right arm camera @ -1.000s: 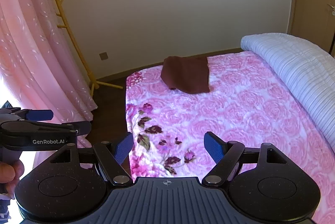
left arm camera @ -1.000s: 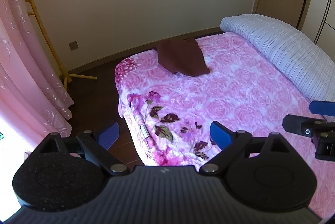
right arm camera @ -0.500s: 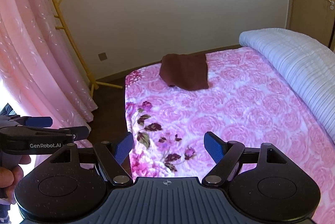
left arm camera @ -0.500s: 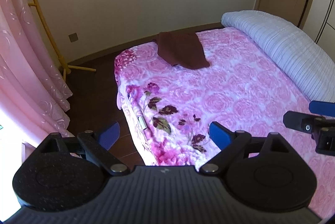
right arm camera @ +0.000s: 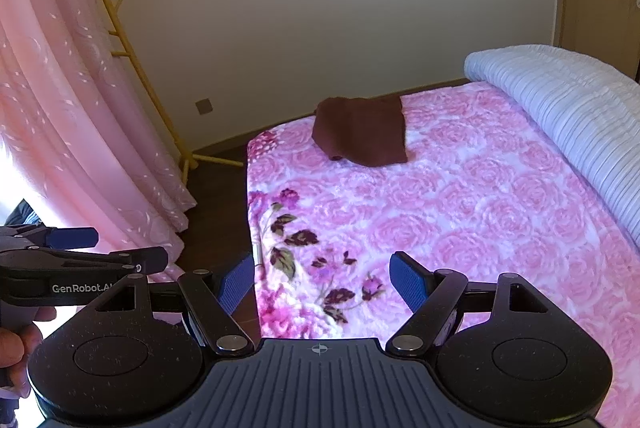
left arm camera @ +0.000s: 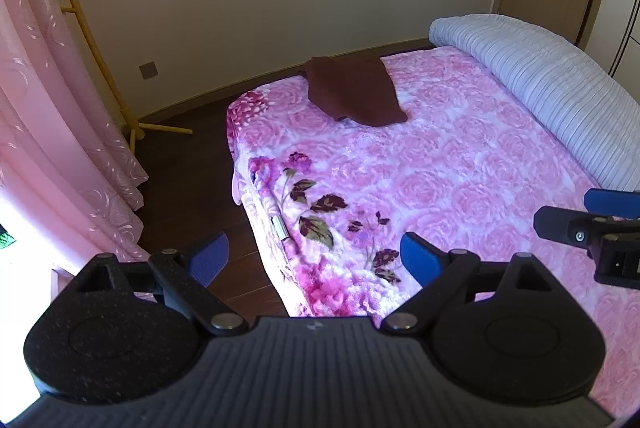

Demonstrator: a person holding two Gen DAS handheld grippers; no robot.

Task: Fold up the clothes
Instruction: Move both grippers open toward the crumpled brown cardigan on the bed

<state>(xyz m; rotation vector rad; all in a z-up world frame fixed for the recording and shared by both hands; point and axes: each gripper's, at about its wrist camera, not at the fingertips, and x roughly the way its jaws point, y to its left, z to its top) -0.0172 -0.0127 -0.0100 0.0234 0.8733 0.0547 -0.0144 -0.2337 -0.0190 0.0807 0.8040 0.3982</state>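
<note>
Approach step judged in hand; nothing is gripped. The left gripper is held with jaws spread wide and empty, and the right gripper likewise wide apart and empty. The brown garment is seen well ahead of both grippers, lying loosely bunched on the pink floral blanket near the far corner of the bed, left of the striped quilt. A long reach forward is called for next, and two garment edges must be pinched.

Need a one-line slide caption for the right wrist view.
Open right claw hovers over the pink blanket, facing a brown garment lying at the bed's far corner.
</note>
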